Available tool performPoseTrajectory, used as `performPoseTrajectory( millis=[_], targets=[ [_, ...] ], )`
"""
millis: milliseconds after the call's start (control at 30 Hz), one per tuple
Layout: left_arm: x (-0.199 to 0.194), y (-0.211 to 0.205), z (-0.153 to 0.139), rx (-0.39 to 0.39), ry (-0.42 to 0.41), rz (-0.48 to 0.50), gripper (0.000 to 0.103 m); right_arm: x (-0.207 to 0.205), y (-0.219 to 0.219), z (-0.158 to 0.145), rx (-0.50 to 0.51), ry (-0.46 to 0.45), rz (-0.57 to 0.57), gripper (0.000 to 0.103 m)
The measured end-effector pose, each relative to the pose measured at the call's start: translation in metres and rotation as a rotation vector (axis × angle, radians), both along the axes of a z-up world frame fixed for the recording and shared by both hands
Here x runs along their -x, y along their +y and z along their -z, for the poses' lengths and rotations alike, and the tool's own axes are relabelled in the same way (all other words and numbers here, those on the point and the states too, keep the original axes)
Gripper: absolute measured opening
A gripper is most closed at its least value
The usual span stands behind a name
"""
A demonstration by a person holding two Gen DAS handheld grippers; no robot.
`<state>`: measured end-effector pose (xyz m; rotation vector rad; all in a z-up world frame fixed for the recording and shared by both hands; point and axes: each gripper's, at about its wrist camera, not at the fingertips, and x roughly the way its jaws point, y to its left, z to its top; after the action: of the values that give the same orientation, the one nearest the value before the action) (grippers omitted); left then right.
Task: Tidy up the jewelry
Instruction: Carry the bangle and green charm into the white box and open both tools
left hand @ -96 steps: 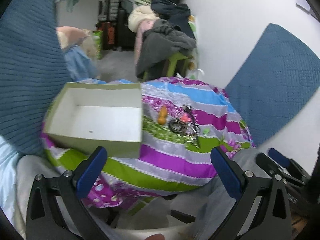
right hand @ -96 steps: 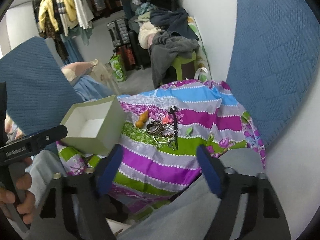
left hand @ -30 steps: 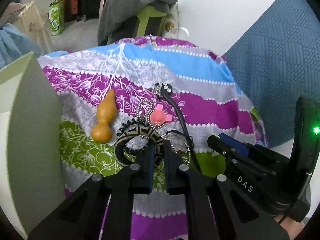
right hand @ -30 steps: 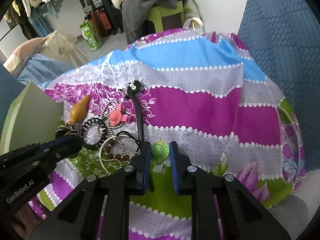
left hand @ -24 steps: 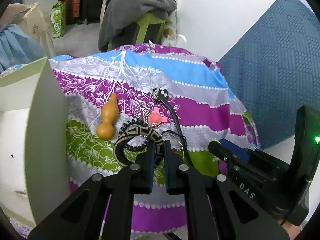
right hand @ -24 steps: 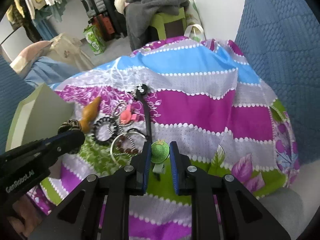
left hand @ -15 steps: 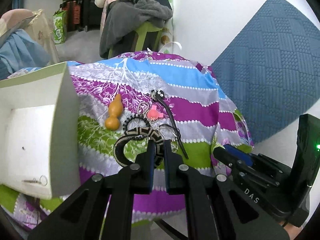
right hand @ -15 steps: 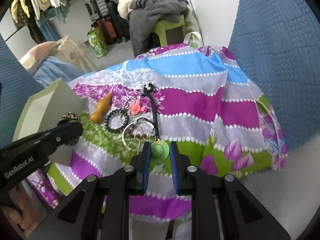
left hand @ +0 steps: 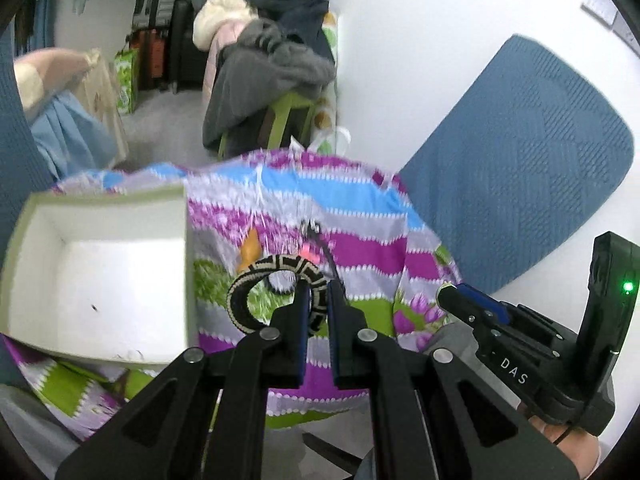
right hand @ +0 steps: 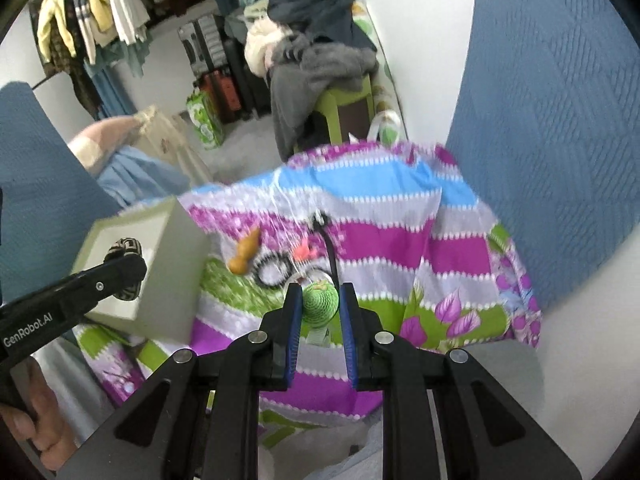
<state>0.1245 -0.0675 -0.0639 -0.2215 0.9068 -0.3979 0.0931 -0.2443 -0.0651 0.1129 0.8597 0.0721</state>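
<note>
Jewelry items are mid-transfer from the striped cloth toward the storage box.

Left wrist view: the left gripper [left hand: 318, 300] is pinched on a black-and-tan patterned bangle [left hand: 264, 280], which curls up and to the left of the jaws, clear of the striped cloth [left hand: 360, 248]. The open white-lined box [left hand: 96, 272] lies to the left, its near wall just beside the bangle; the interior shows only a small dark speck. Beyond the bangle, an orange gourd-shaped charm [left hand: 251, 249], a pink piece [left hand: 308, 249] and a black cord [left hand: 326, 252] rest on the cloth, blurred. The right gripper [left hand: 452, 294] enters from the lower right; its jaw state cannot be read in this view.

Right wrist view: the right gripper [right hand: 319, 302] is pressed onto a round green woven ornament [right hand: 320, 300], with a pale tab hanging below it, lifted above the cloth [right hand: 400, 240]. The left gripper [right hand: 128, 264] appears at left, holding the bangle [right hand: 124, 250] over the box [right hand: 172, 264] opening. The gourd charm [right hand: 245, 256], a black beaded ring [right hand: 274, 268] and the pink piece [right hand: 302, 251] lie on the cloth.

Step in hand, by judgement: carrying both pieces to the box. The next move calls for lowering the bangle inside the walls before parting the jaws, then bringing the green ornament leftward across the loose items without snagging them.
</note>
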Motion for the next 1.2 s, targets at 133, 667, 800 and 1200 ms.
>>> performPoseTrajectory(
  millis=[133,667,800,1200],
  targets=[
    [0.002,0.015,-0.027,0.001,-0.066,-0.012,0.008,-0.001,0.012,-0.034,0.011,-0.072,-0.012,0.016],
    [0.013,0.100,-0.092,-0.010,-0.210,-0.125,0.008,-0.010,0.099,-0.106,0.005,-0.235,-0.156,0.016],
    [0.011,0.125,-0.088,-0.014,-0.207,-0.150,0.008,-0.016,0.125,-0.106,-0.009,-0.246,-0.194,0.016],
    [-0.002,0.189,-0.053,-0.073,-0.167,-0.207,0.008,-0.043,0.192,-0.065,0.004,-0.153,-0.270,0.016]
  ],
)
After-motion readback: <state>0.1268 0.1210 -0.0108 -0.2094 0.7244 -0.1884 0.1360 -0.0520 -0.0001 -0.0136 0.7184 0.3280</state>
